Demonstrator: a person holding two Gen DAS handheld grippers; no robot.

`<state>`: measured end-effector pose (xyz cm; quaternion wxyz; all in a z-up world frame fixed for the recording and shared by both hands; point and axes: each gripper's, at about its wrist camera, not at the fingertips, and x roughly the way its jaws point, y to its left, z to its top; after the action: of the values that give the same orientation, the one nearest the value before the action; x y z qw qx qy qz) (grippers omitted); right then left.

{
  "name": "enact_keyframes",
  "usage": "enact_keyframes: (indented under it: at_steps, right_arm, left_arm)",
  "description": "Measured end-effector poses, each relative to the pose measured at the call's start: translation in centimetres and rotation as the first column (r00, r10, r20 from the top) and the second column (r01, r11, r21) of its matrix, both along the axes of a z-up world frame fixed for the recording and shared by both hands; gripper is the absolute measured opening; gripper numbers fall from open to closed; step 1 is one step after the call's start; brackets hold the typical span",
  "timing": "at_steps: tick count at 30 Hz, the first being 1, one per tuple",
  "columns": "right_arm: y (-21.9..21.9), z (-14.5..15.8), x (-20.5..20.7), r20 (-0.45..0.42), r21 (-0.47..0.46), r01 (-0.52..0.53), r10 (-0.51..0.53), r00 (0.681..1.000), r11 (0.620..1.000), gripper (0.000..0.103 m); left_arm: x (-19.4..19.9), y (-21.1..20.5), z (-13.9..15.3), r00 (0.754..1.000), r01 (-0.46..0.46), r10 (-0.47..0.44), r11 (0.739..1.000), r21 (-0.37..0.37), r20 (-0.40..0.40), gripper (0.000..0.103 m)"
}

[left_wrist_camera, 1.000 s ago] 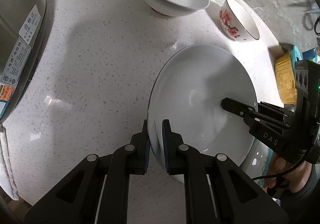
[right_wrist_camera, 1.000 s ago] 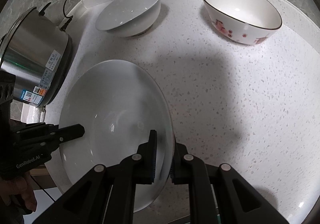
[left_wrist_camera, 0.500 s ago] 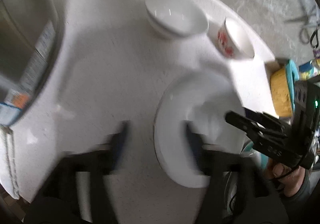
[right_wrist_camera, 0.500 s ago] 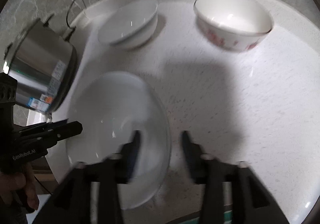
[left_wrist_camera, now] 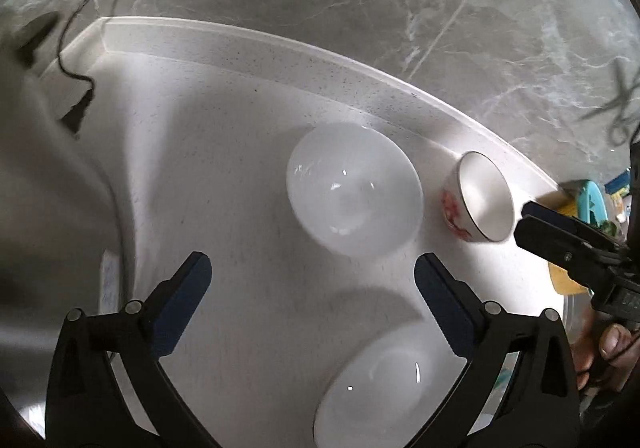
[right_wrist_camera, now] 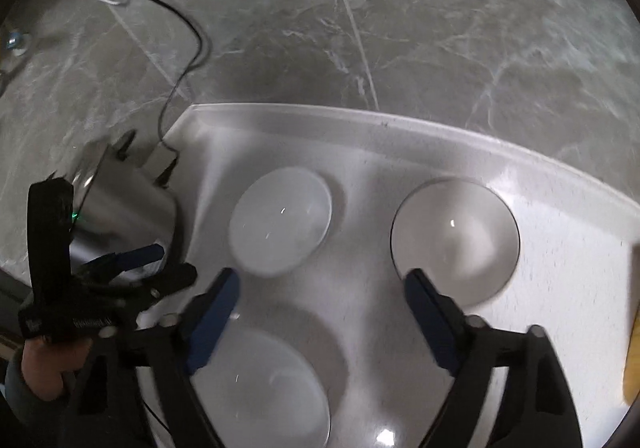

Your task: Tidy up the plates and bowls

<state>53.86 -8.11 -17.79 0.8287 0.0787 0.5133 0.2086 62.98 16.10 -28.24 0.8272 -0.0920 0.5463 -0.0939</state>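
A large white plate (left_wrist_camera: 384,388) lies on the speckled white counter (left_wrist_camera: 240,208) near its front edge; it also shows in the right wrist view (right_wrist_camera: 260,388). A plain white bowl (left_wrist_camera: 354,200) stands behind it, seen in the right wrist view too (right_wrist_camera: 280,226). A white bowl with red flowers and a dark rim (left_wrist_camera: 480,196) stands to its right, also in the right wrist view (right_wrist_camera: 456,240). My left gripper (left_wrist_camera: 312,268) is open and empty above the counter, short of the white bowl. My right gripper (right_wrist_camera: 320,288) is open and empty above the plate.
A steel cooker (right_wrist_camera: 120,204) with a black cable stands at the counter's left end. A grey marble wall (left_wrist_camera: 360,0) backs the counter. A yellow sponge (left_wrist_camera: 564,280) and teal item (left_wrist_camera: 592,204) lie at the right.
Both grippers let go of the plate's rim, opened wide and pulled up and back. The plate now lies flat on the counter below them.
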Motion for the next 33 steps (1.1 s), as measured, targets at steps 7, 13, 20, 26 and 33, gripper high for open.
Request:
enact_keyframes:
  at_steps: [7,13,20,26,33]
  right_arm:
    - [2.7,-2.3,4.6,-0.091,0.004,-0.024,0.024,0.996,1.0,0.063]
    - [4.1,-4.4,7.0,-0.148,-0.052,-0.034,0.026,0.989,0.998,0.062]
    - [4.4,-6.7,8.0,-0.196,-0.122,-0.021,-0.003,0.981,0.992,0.062]
    - [5.6,-8.0,8.6,-0.219,-0.142,-0.056,0.024,0.975,0.988,0.058]
    - [6.3,-8.4,8.8,-0.219,-0.21,-0.088,0.041,0.975,0.974,0.043]
  left_arm:
    - [4.5,-0.9,-2.6,0.998,0.019,-0.014,0.997,0.075,-0.061,0.102]
    - [6.2,-0.5,-4.1,0.993,0.046,-0.036,0.995,0.089,-0.11,0.101]
    - [7.4,-0.5,-5.9,0.989,0.058,-0.042,0.992,0.112,-0.144,0.074]
    - [8.0,-0.8,-7.4,0.984,0.07,-0.054,0.994,0.084,-0.172,0.047]
    - [8.3,-1.5,-8.3,0.979,0.099,-0.087,0.993,0.059,-0.183,0.023]
